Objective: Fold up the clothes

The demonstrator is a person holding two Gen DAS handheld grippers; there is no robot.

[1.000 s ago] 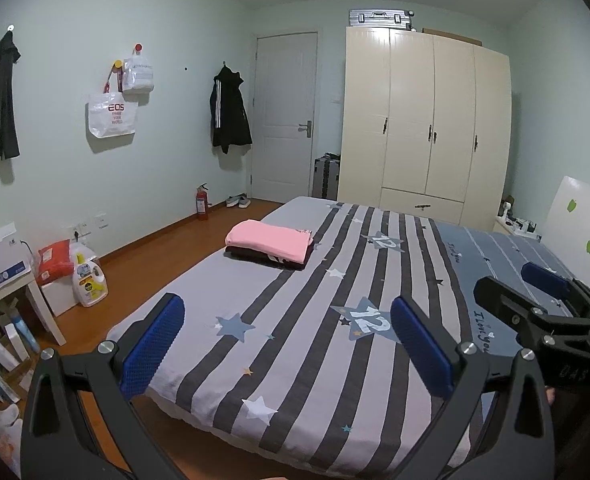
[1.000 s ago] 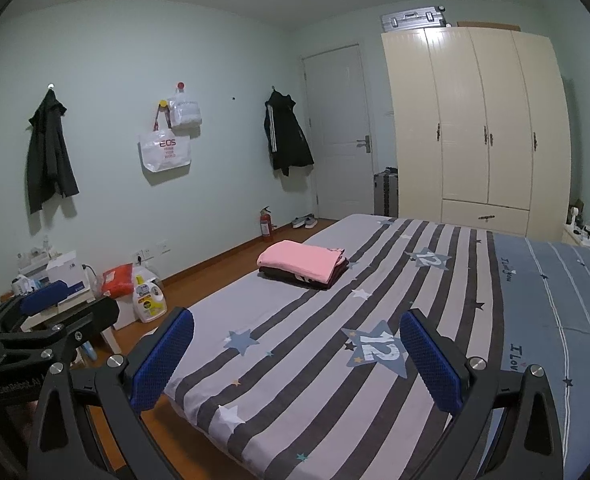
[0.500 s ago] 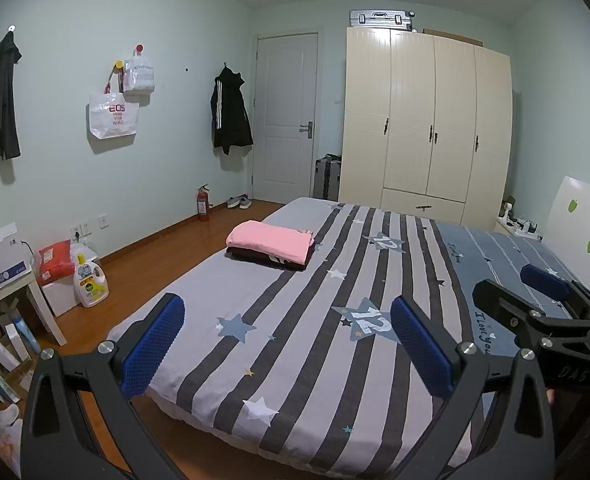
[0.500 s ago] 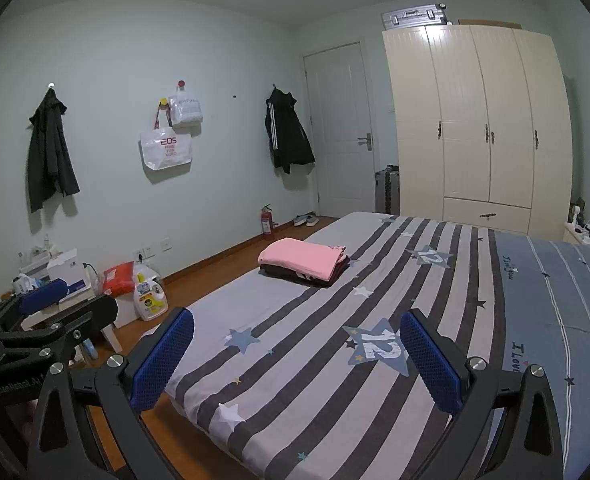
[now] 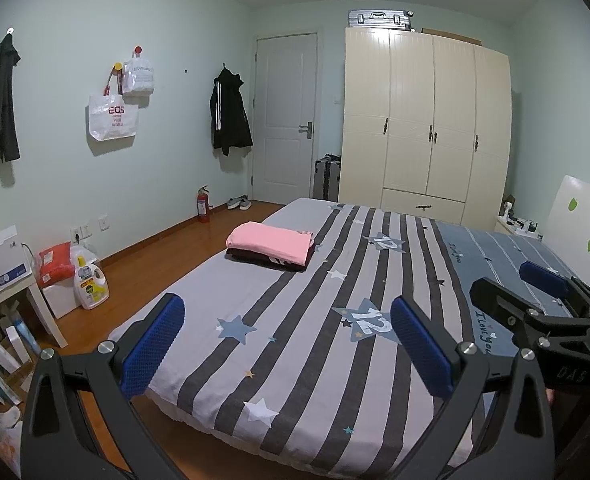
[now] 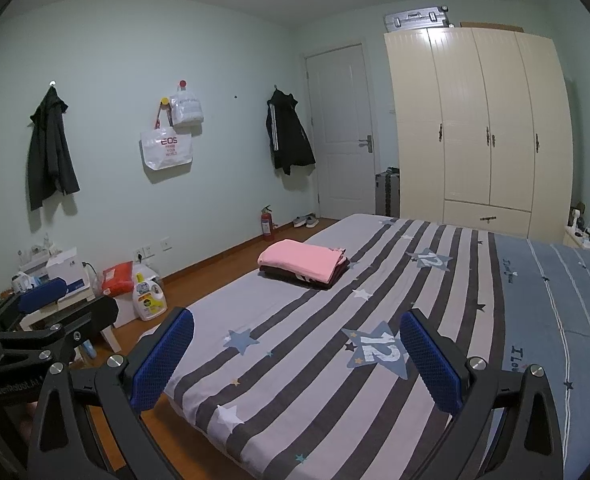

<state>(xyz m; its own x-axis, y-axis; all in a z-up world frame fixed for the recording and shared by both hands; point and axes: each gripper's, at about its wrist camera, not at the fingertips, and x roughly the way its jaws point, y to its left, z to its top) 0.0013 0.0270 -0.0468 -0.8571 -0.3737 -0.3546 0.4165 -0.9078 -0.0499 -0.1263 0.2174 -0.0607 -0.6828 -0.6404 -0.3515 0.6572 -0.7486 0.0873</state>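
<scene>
Lying near the far left edge of the grey-striped, star-printed bed sheet (image 5: 295, 344), a folded pink garment (image 5: 269, 242) is seen stacked on a folded dark one (image 5: 267, 261). The left gripper (image 5: 287, 344) and the right gripper (image 6: 295, 356) are held above the near end of the bed, fingers spread wide apart and nothing gripped. A cream four-door wardrobe (image 5: 427, 124) is seen beyond the bed, a red fire extinguisher (image 5: 202, 204) and a yellow-labelled detergent bottle (image 5: 89, 284) on the wooden floor to the left. Nothing is seen lying between the grippers and the clothes.
</scene>
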